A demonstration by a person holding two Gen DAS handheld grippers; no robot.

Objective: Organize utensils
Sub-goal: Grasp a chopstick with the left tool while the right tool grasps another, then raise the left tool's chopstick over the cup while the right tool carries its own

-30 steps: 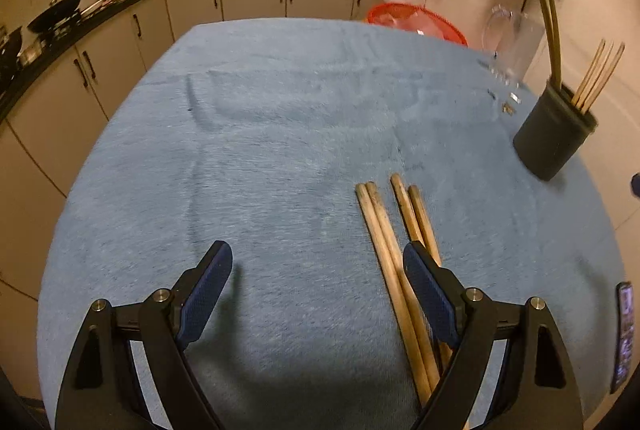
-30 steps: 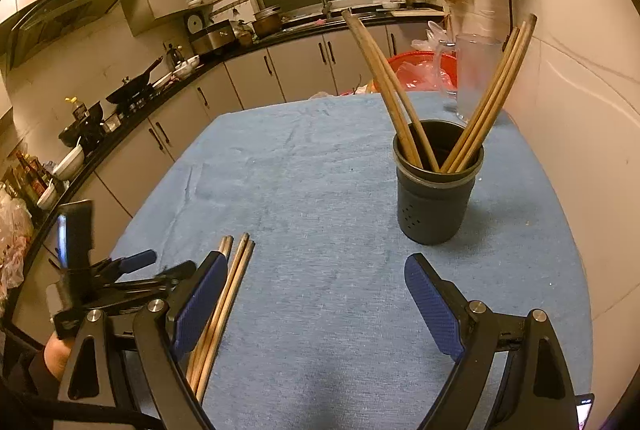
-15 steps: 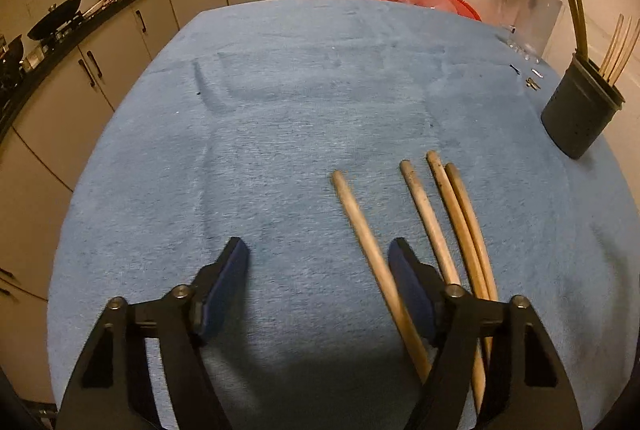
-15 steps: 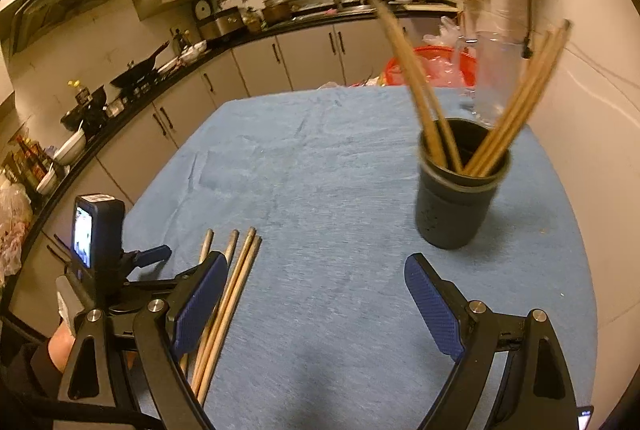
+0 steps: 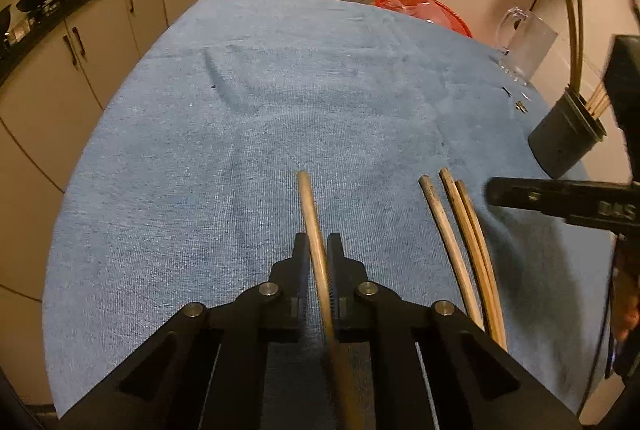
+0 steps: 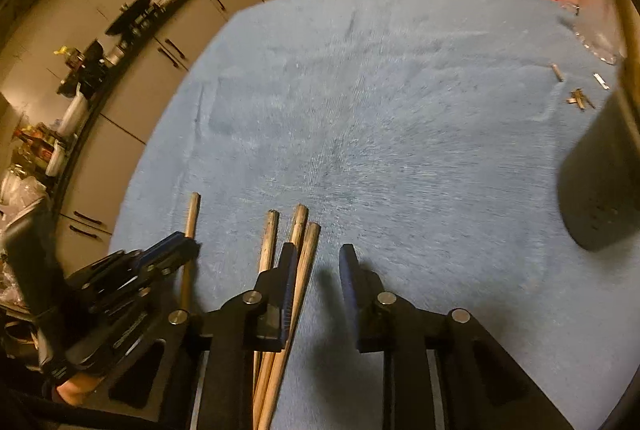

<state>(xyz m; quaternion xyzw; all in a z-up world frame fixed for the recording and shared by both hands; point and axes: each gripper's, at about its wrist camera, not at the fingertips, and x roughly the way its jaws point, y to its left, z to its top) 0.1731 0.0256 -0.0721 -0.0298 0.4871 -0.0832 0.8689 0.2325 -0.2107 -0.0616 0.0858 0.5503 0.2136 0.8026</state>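
Chopstick (image 5: 310, 206) now clamped in left hand-held gripper (image 5: 318, 250), prev. open.

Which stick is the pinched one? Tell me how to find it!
Look at the blue cloth covering the table. Near its front edge lie four wooden sticks; three huddle together on the right. The pinched stick lies alone to their left, clamped between the black fingers of the left hand-held gripper.

The left hand-held gripper (image 5: 318, 250) has closed on one chopstick (image 5: 310, 206) (pulled aside earlier).
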